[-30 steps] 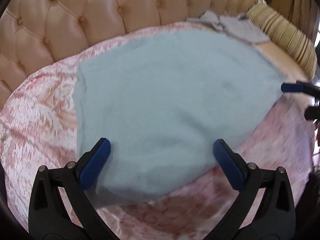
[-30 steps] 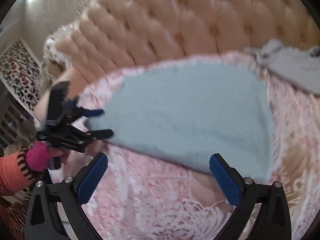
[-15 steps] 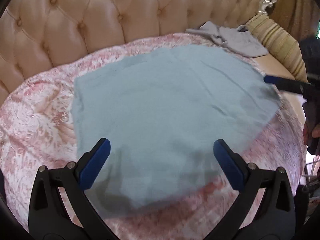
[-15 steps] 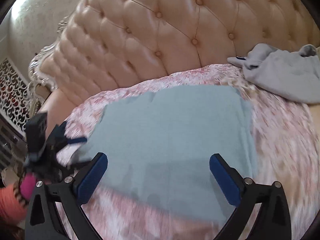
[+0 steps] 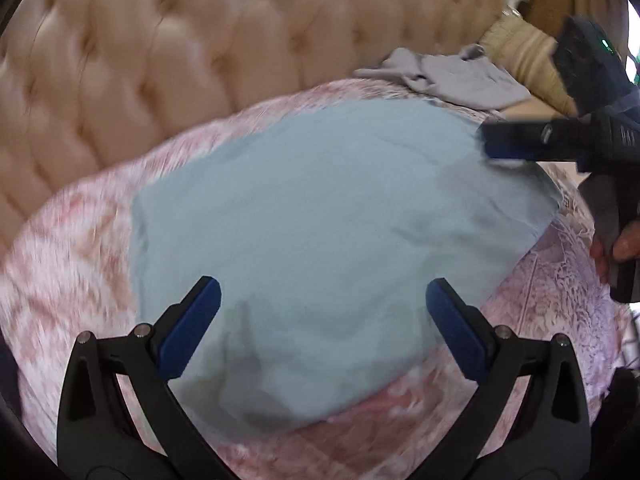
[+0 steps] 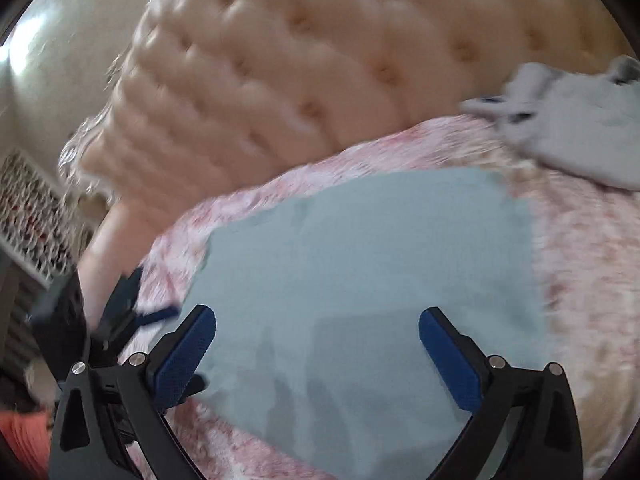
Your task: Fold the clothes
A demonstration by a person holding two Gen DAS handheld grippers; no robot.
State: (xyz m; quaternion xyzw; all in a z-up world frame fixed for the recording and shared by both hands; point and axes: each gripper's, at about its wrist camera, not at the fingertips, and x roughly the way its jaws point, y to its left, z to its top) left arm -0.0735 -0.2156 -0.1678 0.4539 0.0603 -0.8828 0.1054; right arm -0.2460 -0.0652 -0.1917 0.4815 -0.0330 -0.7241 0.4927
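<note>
Blur: both views smeared; grey garment (image 6: 576, 128) indistinct.
Left gripper (image 5: 320, 320): jaws released, over blue cloth (image 5: 320, 220).
Right gripper (image 6: 316, 344): jaws released, above cloth.

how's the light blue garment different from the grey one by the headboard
The light blue garment lies spread flat mid-bed; the grey garment sits bunched and rumpled near the headboard. The light blue garment covers far more of the bedspread than the grey garment. Both lie on the pink bedspread, held by neither gripper.
</note>
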